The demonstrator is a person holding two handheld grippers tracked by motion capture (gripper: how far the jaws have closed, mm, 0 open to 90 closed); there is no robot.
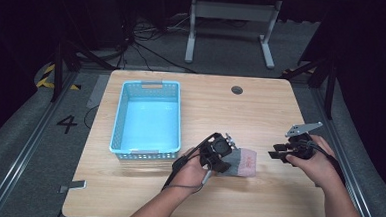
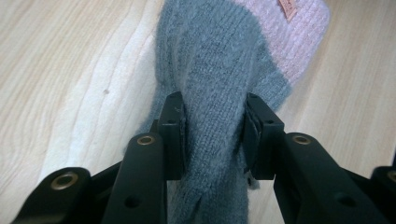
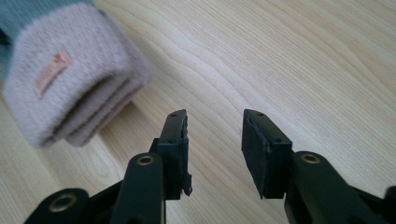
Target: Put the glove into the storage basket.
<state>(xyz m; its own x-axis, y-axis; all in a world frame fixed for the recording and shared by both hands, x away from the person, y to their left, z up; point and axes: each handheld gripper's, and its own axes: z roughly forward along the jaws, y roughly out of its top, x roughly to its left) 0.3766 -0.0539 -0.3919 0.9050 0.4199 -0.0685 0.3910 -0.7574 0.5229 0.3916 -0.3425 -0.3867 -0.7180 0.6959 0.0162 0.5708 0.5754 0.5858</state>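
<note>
Left gripper (image 2: 212, 135) pinches grey-pink glove (image 2: 219, 65); orange label (image 3: 52, 72) unreadable.

Wooden table (image 1: 261, 112) with basket (image 1: 148, 117), glove (image 1: 242, 162)

My left gripper (image 2: 214, 135) is clamped on the grey part of a knit glove (image 2: 212, 70), one jaw pressing each side at mid-frame. Its pink cuff (image 2: 299, 35) sits upper right with a small tag (image 2: 287, 8). Light wooden table (image 2: 60, 70) all around.
</note>
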